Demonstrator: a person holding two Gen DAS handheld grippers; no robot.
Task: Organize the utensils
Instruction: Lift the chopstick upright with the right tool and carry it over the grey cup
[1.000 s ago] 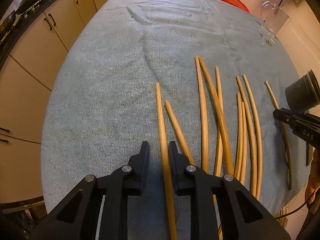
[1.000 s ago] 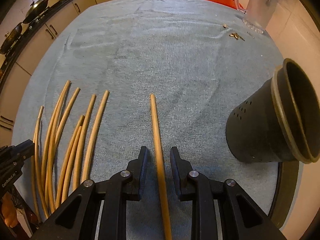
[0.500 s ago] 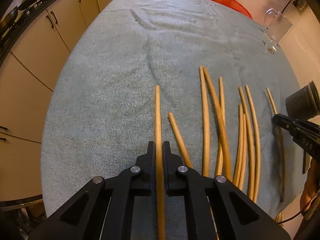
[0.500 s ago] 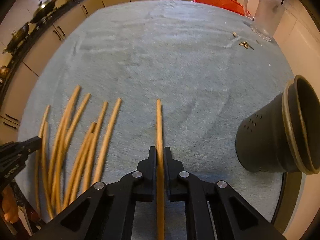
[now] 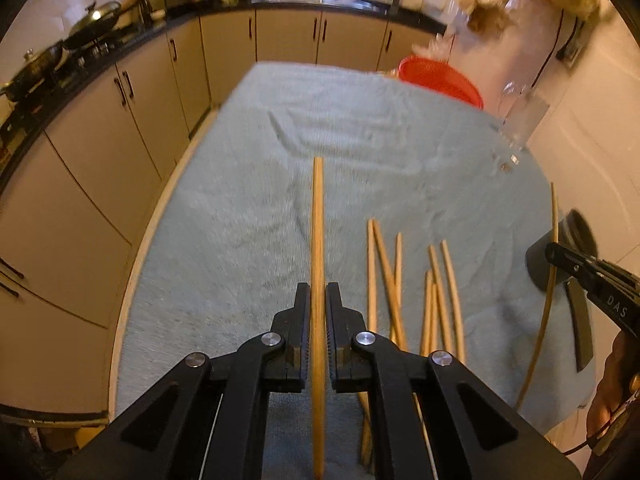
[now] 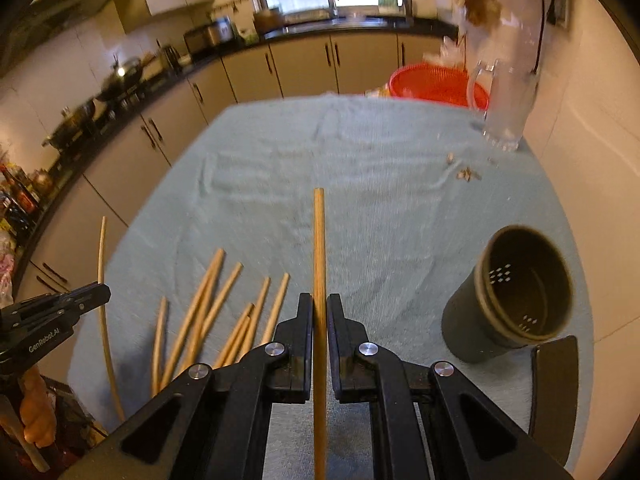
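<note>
**Both chopsticks lifted off the towel**

My left gripper (image 5: pixel 318 308) is pinching a chopstick (image 5: pixel 318 240) between its fingers, which a second ago stood spread either side of it and half a second ago had just closed. The view has since tipped up: cabinets and counter now fill the top of the left wrist picture, and the stick seems to ride clear of the blue towel (image 5: pixel 240 208), though motion blur leaves me unsure of the gap. The short chopstick that lay just right of mine is now hidden or out of view. To the right, the loose chopsticks (image 5: pixel 436 288) lie in a rough fan on the towel.

Further right, my right gripper (image 6: pixel 319 316) is likewise pressed onto a second chopstick (image 6: pixel 319 248), its tip pointing away over the towel. It too was open a second ago. The dark perforated holder (image 6: pixel 508 300) stands to the right of this gripper, mouth tilted toward the camera, with the red basket (image 6: pixel 436 84) and glass pitcher (image 6: pixel 504 108) at the far edge.
</note>
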